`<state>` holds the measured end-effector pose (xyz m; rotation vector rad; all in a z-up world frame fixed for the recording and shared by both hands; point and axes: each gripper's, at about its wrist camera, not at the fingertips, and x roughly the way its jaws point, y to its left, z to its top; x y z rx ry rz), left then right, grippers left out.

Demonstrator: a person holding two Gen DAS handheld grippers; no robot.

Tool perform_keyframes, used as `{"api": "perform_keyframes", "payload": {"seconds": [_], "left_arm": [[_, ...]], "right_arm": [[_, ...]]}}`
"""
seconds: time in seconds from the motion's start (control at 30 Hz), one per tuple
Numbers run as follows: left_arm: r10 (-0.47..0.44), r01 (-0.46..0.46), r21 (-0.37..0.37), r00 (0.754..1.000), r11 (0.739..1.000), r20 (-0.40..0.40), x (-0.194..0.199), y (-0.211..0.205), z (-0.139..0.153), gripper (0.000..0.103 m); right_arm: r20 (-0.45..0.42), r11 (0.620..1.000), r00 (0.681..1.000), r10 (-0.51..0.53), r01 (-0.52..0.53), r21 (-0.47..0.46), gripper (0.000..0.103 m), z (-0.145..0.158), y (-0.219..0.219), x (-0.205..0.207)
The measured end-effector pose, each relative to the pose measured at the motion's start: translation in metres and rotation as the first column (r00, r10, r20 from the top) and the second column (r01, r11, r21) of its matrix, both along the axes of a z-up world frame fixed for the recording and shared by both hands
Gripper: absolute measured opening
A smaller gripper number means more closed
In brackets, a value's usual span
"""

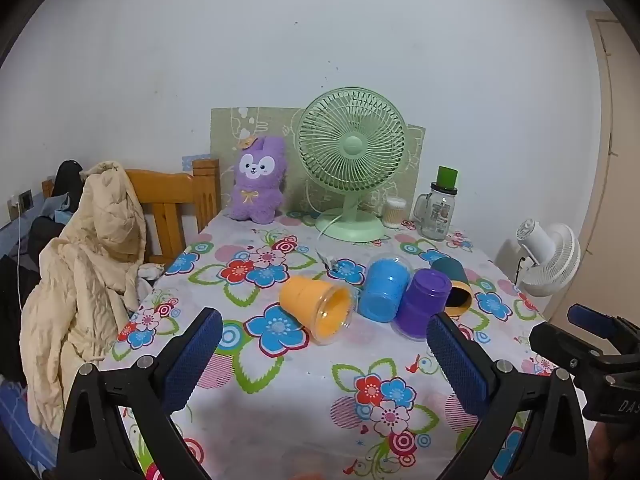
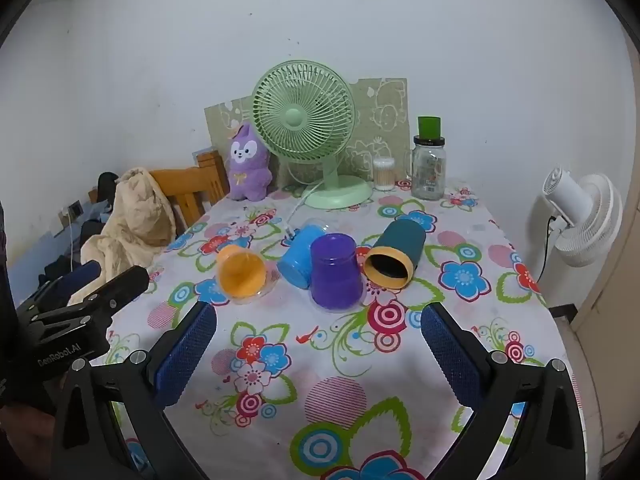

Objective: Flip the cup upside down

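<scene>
Several cups sit mid-table on the flowered cloth. An orange cup [image 1: 316, 308] [image 2: 241, 274] lies on its side, mouth toward me. A blue cup [image 1: 384, 290] [image 2: 301, 255] lies on its side behind it. A purple cup [image 1: 423, 304] [image 2: 335, 272] stands upside down. A dark teal cup with a yellow rim [image 1: 454, 286] [image 2: 396, 254] lies on its side at the right. My left gripper [image 1: 324, 360] is open and empty, short of the orange cup. My right gripper [image 2: 318, 348] is open and empty, short of the purple cup.
A green desk fan [image 1: 352, 160] [image 2: 306, 128], a purple plush toy [image 1: 258, 182], a glass jar with a green lid [image 2: 429, 160] and a cotton-swab tub [image 2: 383, 174] line the back edge. A wooden chair with a beige coat [image 1: 92, 264] stands left; a white fan [image 2: 580, 216] stands right.
</scene>
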<state>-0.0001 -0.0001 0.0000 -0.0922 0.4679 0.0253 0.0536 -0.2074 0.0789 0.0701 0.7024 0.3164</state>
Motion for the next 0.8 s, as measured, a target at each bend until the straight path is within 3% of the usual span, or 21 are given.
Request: {"api": "perform_keyframes", "payload": {"seconds": [0.8], "left_arm": [[0.008,-0.008,-0.021,1.000,1.000,0.005,-0.0005,0.0011,-0.0026,0.103]], "right_arm": [[-0.026,1.000,1.000,-0.001,0.000,-0.008,0.103,-0.0035,0.0026,0.0035]]}}
